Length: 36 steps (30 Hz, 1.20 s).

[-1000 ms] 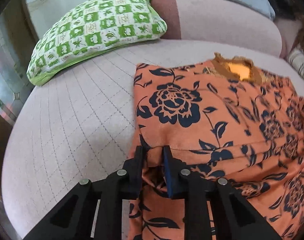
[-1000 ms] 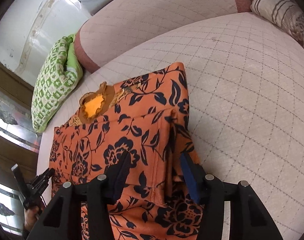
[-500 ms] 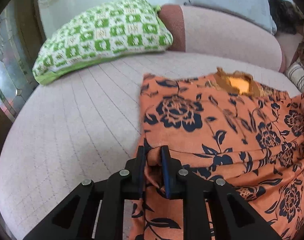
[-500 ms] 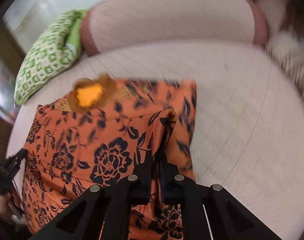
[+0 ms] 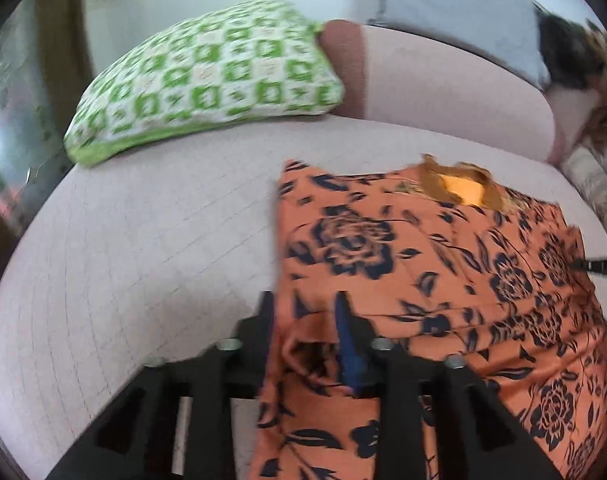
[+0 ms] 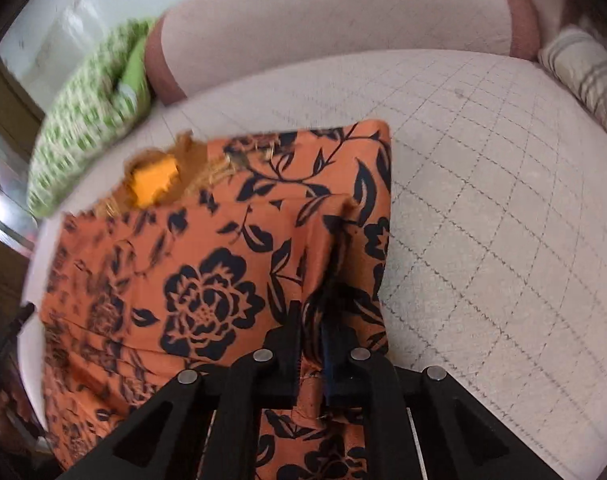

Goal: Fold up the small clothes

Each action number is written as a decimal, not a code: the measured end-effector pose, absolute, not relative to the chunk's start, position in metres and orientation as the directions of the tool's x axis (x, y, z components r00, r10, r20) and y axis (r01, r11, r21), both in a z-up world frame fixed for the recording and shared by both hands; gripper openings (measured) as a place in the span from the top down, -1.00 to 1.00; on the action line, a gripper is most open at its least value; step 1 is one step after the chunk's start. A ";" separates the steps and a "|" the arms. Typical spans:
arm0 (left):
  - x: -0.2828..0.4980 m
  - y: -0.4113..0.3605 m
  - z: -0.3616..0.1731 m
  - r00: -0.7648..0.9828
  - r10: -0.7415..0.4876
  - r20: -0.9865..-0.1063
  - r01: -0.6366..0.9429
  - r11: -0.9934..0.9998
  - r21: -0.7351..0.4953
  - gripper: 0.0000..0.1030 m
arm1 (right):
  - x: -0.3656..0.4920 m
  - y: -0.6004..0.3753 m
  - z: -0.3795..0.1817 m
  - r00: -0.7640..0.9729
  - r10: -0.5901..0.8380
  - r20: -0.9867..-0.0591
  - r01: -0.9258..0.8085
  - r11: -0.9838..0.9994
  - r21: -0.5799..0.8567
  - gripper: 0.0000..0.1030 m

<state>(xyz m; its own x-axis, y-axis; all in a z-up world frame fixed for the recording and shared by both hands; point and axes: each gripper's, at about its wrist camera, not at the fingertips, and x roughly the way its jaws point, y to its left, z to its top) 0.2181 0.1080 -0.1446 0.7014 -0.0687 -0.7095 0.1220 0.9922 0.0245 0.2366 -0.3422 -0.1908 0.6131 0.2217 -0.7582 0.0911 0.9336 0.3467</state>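
Squarely between both fingers [image 5: 345,320]: garment [image 5: 443,280].

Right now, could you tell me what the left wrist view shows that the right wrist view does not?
Only the left wrist view shows the grey cushion behind the sofa's backrest, the dark furry shape at upper right, and the left gripper with cloth between its jaws.

Only the right wrist view shows the right gripper shut on the garment's right-hand fold.

Both show the orange floral garment on the quilted sofa seat, the green checked pillow and a striped cushion.
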 end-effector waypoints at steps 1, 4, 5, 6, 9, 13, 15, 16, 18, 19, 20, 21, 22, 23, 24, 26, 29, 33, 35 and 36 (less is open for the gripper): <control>0.221 0.101 -0.146 0.693 -0.053 -0.719 0.132 0.990 0.054 0.34 | 0.236 -0.343 -0.189 0.611 0.230 -0.757 0.093 0.929 0.357 0.80; 0.227 0.088 -0.160 0.641 -0.035 -0.767 0.180 0.978 0.105 0.34 | 0.229 -0.347 -0.183 0.617 0.232 -0.752 0.077 0.933 0.351 0.80; 0.227 0.086 -0.164 0.638 -0.016 -0.770 0.184 0.974 0.132 0.34 | 0.225 -0.347 -0.180 0.622 0.236 -0.747 0.071 0.932 0.354 0.80; 0.227 0.085 -0.166 0.640 0.010 -0.768 0.168 0.974 0.153 0.40 | 0.221 -0.348 -0.178 0.631 0.241 -0.737 0.067 0.930 0.362 0.80; 0.240 0.101 -0.175 0.603 0.002 -0.798 0.105 0.991 0.082 0.57 | 0.211 -0.353 -0.179 0.644 0.276 -0.714 0.060 0.912 0.407 0.80; 0.241 0.107 -0.173 0.592 -0.005 -0.806 0.067 0.997 0.043 0.59 | 0.217 -0.356 -0.198 0.594 0.306 -0.744 0.084 0.896 0.436 0.79; 0.237 0.110 -0.171 0.595 -0.014 -0.803 0.056 0.998 0.025 0.59 | 0.214 -0.367 -0.197 0.608 0.346 -0.714 0.107 0.856 0.506 0.79; 0.235 0.112 -0.169 0.599 -0.016 -0.801 0.055 0.998 0.021 0.59 | 0.211 -0.369 -0.192 0.619 0.336 -0.710 0.111 0.858 0.502 0.79; 0.228 0.111 -0.163 0.612 0.004 -0.791 0.052 0.998 0.046 0.59 | 0.205 -0.366 -0.179 0.641 0.293 -0.710 0.102 0.884 0.457 0.78; 0.224 0.109 -0.158 0.628 0.017 -0.778 0.053 0.996 0.065 0.59 | 0.201 -0.363 -0.169 0.659 0.269 -0.702 0.086 0.901 0.426 0.78; 0.220 0.108 -0.153 0.643 0.026 -0.765 0.053 0.996 0.078 0.59 | 0.200 -0.362 -0.164 0.669 0.266 -0.694 0.076 0.905 0.419 0.78; 0.216 0.106 -0.145 0.662 0.033 -0.748 0.053 0.994 0.091 0.59 | 0.200 -0.361 -0.158 0.680 0.267 -0.683 0.066 0.905 0.420 0.78; 0.214 0.105 -0.139 0.675 0.029 -0.737 0.057 0.994 0.091 0.59 | 0.199 -0.359 -0.150 0.695 0.274 -0.664 0.053 0.902 0.428 0.78; 0.212 0.102 -0.132 0.690 0.011 -0.724 0.068 0.994 0.080 0.59 | 0.204 -0.358 -0.146 0.700 0.282 -0.656 0.042 0.900 0.433 0.78; 0.212 0.099 -0.126 0.704 -0.013 -0.710 0.084 0.994 0.065 0.59 | 0.208 -0.355 -0.143 0.701 0.303 -0.645 0.023 0.895 0.446 0.78; 0.215 0.090 -0.120 0.716 -0.049 -0.696 0.114 0.992 0.047 0.59 | 0.222 -0.350 -0.146 0.681 0.391 -0.619 -0.032 0.861 0.508 0.78; 0.235 0.084 -0.136 0.657 -0.094 -0.748 0.125 0.992 -0.015 0.57 | 0.247 -0.352 -0.180 0.607 0.455 -0.652 0.005 0.818 0.576 0.78; 0.254 0.100 -0.171 0.602 -0.058 -0.796 0.059 0.998 -0.028 0.63 | 0.246 -0.375 -0.215 0.599 0.517 -0.611 0.092 0.714 0.694 0.79; 0.252 0.099 -0.166 0.607 -0.036 -0.794 0.056 0.998 -0.002 0.64 | 0.237 -0.369 -0.200 0.604 0.467 -0.646 0.077 0.773 0.630 0.76; 0.252 0.098 -0.166 0.610 -0.025 -0.792 0.052 0.999 0.009 0.63 | 0.232 -0.364 -0.194 0.606 0.452 -0.655 0.057 0.796 0.602 0.74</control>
